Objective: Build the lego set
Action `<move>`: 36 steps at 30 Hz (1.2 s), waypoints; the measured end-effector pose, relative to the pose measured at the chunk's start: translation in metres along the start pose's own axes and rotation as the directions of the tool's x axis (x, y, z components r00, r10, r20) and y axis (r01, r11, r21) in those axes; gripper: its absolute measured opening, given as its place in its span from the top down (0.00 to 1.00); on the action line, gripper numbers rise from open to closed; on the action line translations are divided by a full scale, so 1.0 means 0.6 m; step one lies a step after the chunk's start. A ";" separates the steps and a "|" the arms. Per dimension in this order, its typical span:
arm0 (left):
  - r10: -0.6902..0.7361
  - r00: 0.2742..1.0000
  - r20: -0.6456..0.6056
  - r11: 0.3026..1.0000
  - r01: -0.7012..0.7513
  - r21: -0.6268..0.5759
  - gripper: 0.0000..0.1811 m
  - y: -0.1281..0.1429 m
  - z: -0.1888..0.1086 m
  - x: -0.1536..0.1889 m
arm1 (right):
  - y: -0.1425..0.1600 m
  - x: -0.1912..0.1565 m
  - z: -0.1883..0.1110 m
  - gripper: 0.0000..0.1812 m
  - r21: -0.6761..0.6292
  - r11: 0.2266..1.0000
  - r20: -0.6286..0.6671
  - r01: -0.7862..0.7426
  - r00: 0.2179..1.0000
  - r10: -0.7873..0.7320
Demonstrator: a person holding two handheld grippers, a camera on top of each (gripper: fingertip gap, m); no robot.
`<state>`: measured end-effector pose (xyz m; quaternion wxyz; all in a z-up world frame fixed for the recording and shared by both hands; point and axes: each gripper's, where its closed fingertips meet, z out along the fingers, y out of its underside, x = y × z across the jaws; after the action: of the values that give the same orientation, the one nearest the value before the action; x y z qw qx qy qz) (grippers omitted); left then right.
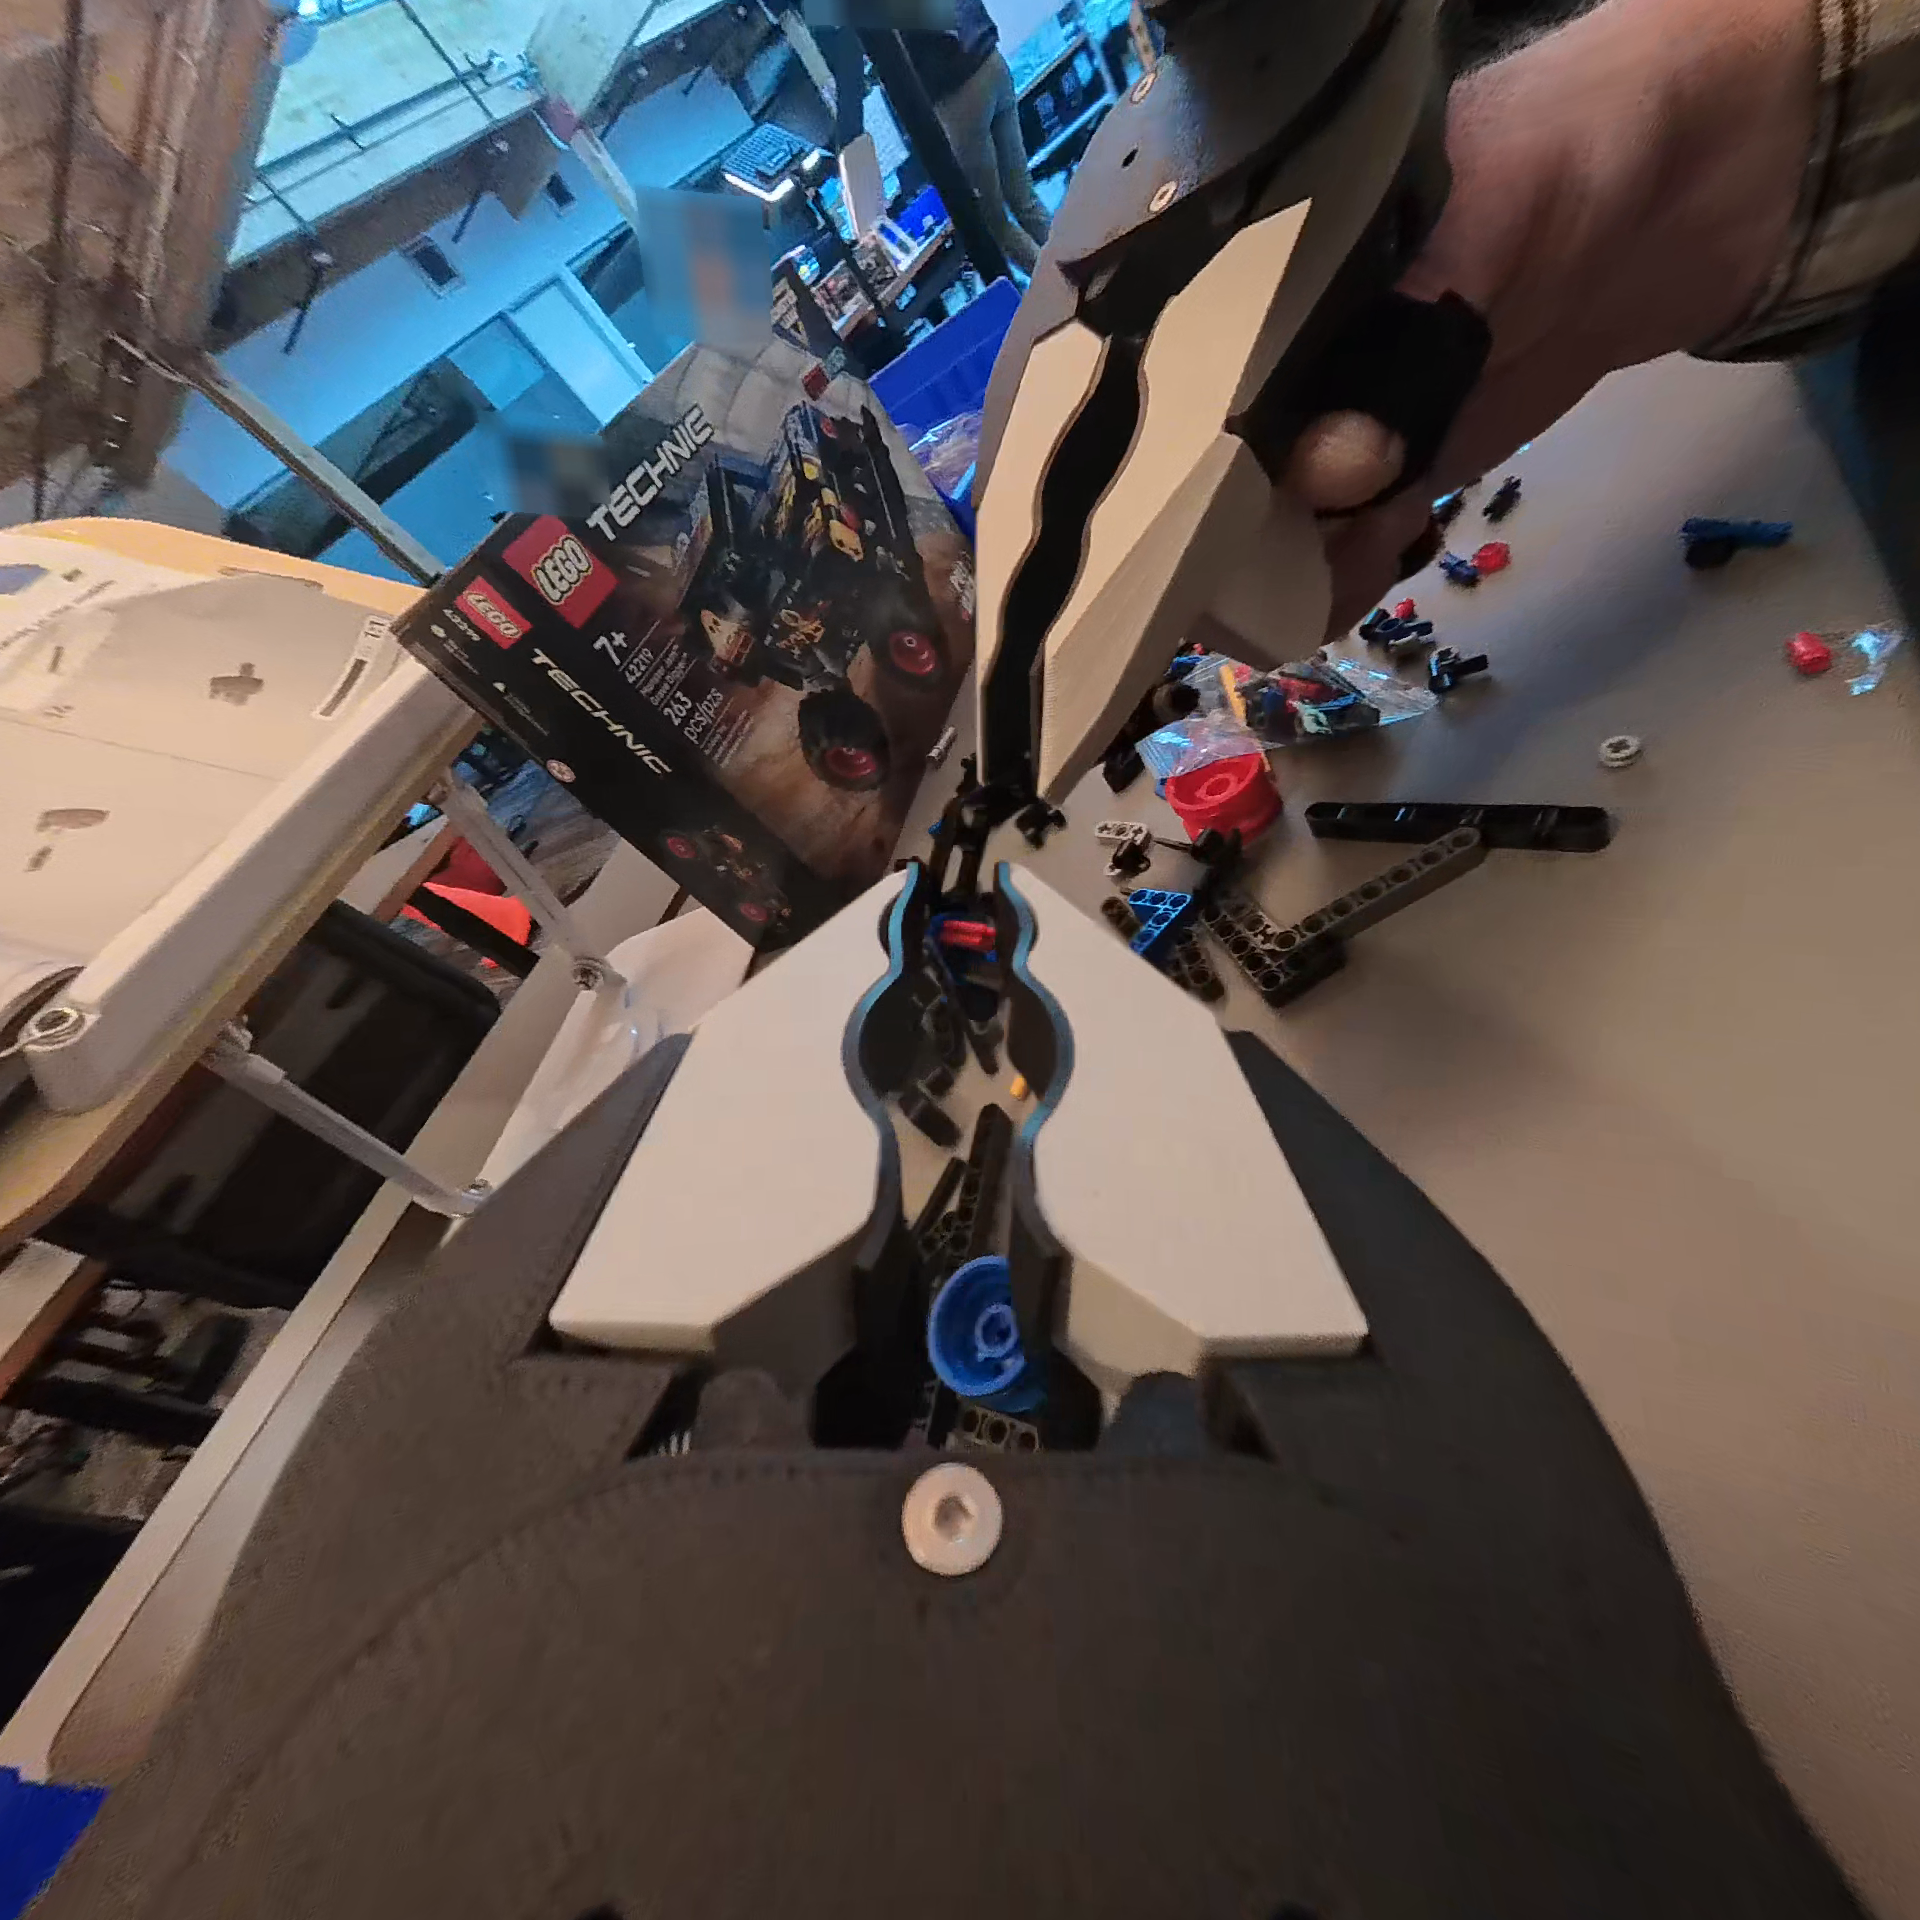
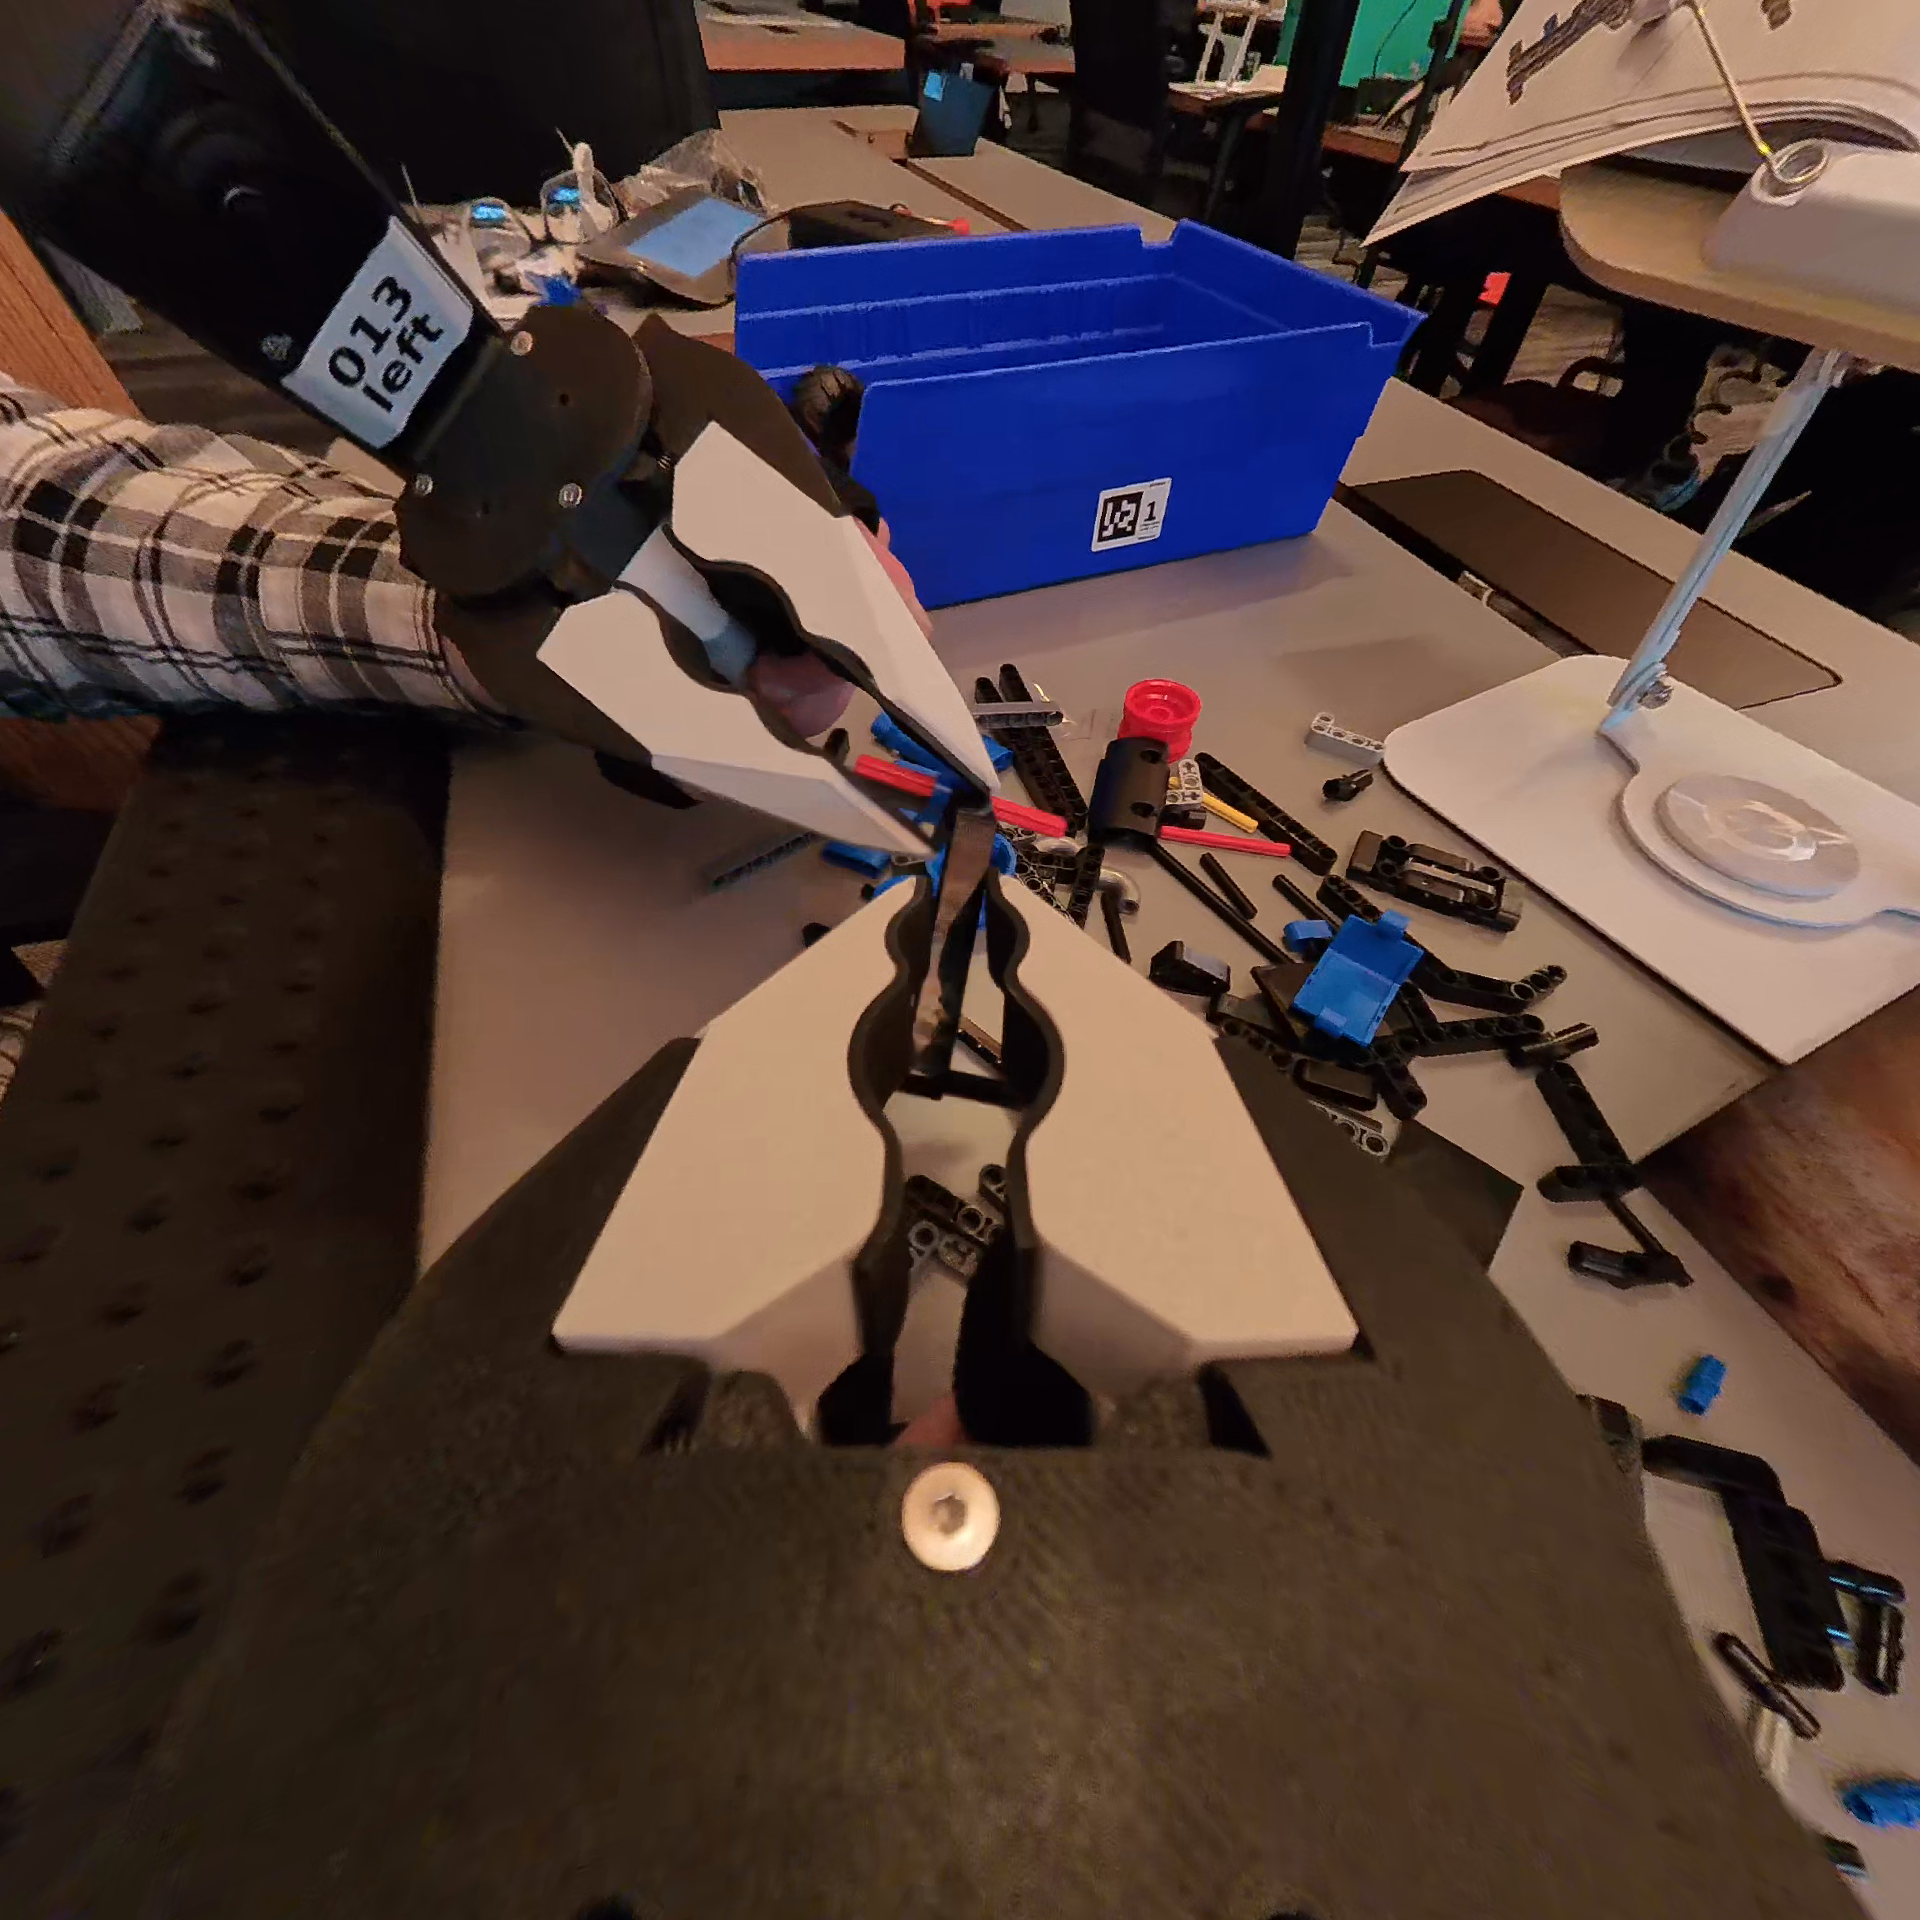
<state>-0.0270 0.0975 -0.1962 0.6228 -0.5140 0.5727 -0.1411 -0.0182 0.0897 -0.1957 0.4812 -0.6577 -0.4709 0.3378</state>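
Both tongs meet tip to tip above the table (image 2: 623, 966). The right tongs (image 2: 961, 883) pinch a black beam (image 2: 951, 935) whose long axis runs from their tips towards 6 o'clock, back between the fingers. The left tongs (image 2: 961, 805), coming from 10 o'clock, press together on its far end, so both are equally near. Loose pieces (image 2: 1382, 997) lie at 3 o'clock, a red wheel (image 2: 1161, 712) at 1, a blue bin (image 2: 1039, 416) at 12. Nothing stands in the way.

White fingers (image 2: 748, 1174) edged in black; a black-and-white plaid sleeve (image 2: 197, 561); a bright blue bin (image 2: 1049, 416); in front of the bin on the grey surface (image 2: 1278, 644), a red wheel hub (image 2: 1161, 715) among black, blue, red and yellow pieces (image 2: 1351, 987).
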 end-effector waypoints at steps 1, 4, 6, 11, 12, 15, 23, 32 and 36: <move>0.011 1.000 0.010 1.000 -0.011 -0.001 0.95 -0.001 0.000 -0.002 | -0.001 0.000 0.000 0.96 0.004 1.000 0.004 -0.010 1.000 0.010; 0.039 0.999 0.034 0.999 -0.039 -0.004 0.97 -0.004 -0.001 -0.005 | -0.004 -0.001 0.000 0.95 0.018 0.999 0.012 -0.031 0.999 0.031; 0.046 0.998 0.045 0.999 -0.045 -0.007 0.97 -0.005 -0.002 -0.008 | -0.008 0.000 0.000 0.95 0.031 0.998 0.016 -0.051 0.999 0.051; 0.023 0.996 0.083 1.000 -0.022 -0.011 0.98 -0.005 -0.006 -0.024 | -0.019 0.011 -0.003 0.87 0.070 0.993 -0.008 -0.095 0.995 0.096; 0.014 0.996 0.090 1.000 -0.013 -0.013 0.98 -0.003 -0.007 -0.027 | -0.019 0.015 -0.005 0.86 0.070 0.993 -0.021 -0.092 0.995 0.093; 0.007 0.994 0.110 1.000 -0.005 -0.018 0.98 0.000 -0.008 -0.034 | -0.024 0.016 -0.011 0.85 0.092 0.991 -0.015 -0.095 0.995 0.097; 0.036 0.994 0.106 0.999 -0.033 -0.027 0.97 -0.001 -0.004 -0.027 | -0.014 0.007 -0.002 0.94 0.051 0.998 -0.028 -0.021 0.999 0.022; 0.042 0.993 0.106 0.999 -0.039 -0.031 0.97 -0.002 -0.003 -0.025 | -0.016 0.012 -0.004 0.96 0.066 0.997 -0.024 -0.043 0.999 0.045; 0.056 0.993 0.102 0.998 -0.052 -0.040 0.94 0.000 0.000 -0.022 | -0.019 0.015 -0.007 0.96 0.077 0.995 -0.025 -0.056 0.998 0.058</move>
<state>-0.0309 0.1076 -0.1891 0.6455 -0.5165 0.5559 -0.0866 -0.0148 0.0979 -0.1836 0.5024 -0.6566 -0.4320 0.3602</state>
